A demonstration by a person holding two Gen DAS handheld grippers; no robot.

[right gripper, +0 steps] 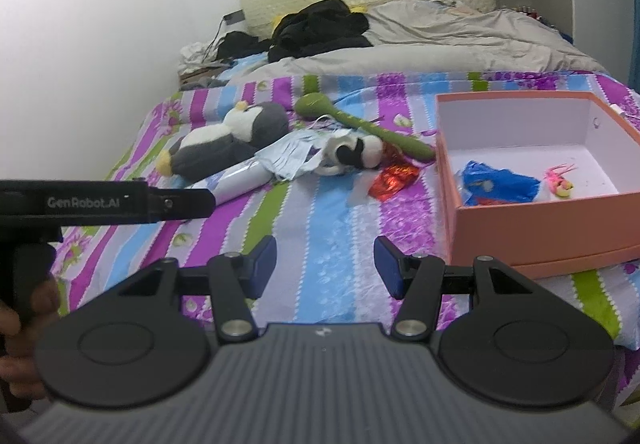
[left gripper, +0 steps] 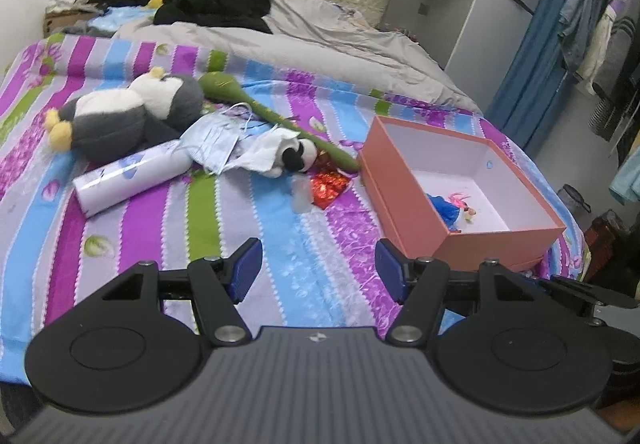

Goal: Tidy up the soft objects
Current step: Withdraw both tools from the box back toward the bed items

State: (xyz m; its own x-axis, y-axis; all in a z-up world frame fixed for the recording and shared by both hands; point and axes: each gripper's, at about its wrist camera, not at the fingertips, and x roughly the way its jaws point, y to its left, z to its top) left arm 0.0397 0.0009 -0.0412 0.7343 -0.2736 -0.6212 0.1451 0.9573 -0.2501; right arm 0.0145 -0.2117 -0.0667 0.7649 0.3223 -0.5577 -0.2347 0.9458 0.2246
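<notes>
I hold both of my grippers low over the striped purple, blue and green bedsheet [left gripper: 280,244], and the open salmon-pink cardboard box [left gripper: 404,180] serves as my landmark. My left gripper [left gripper: 318,270] has its jaws spread wide with nothing between them, just the sheet beneath; it hangs near the box's front left corner. My right gripper [right gripper: 325,268] also has its jaws wide and empty, hovering just left of the box's front wall [right gripper: 548,232].

Inside the box, on its white floor, lie a crumpled blue piece of soft material [right gripper: 498,184] and, right of it, a small pink and yellow toy [right gripper: 560,182].

Left of the box, touching or nearly touching its far left corner, runs a long green plush stem with a rounded head [left gripper: 276,114]. Close to the box's left wall sits a shiny red foil wrapper [left gripper: 330,184]. Further left lies a small black-and-white plush panda [left gripper: 294,156], partly under a white cloth, then a heap of pale blue face masks [left gripper: 212,142]. Beyond these, well away from the box, a large grey and white plush penguin with yellow feet [left gripper: 124,116] lies on its side, with a white cylindrical roll [left gripper: 128,174] resting against it on the near side.

Behind the box, a grey duvet [left gripper: 320,40] covers the head of the bed.
</notes>
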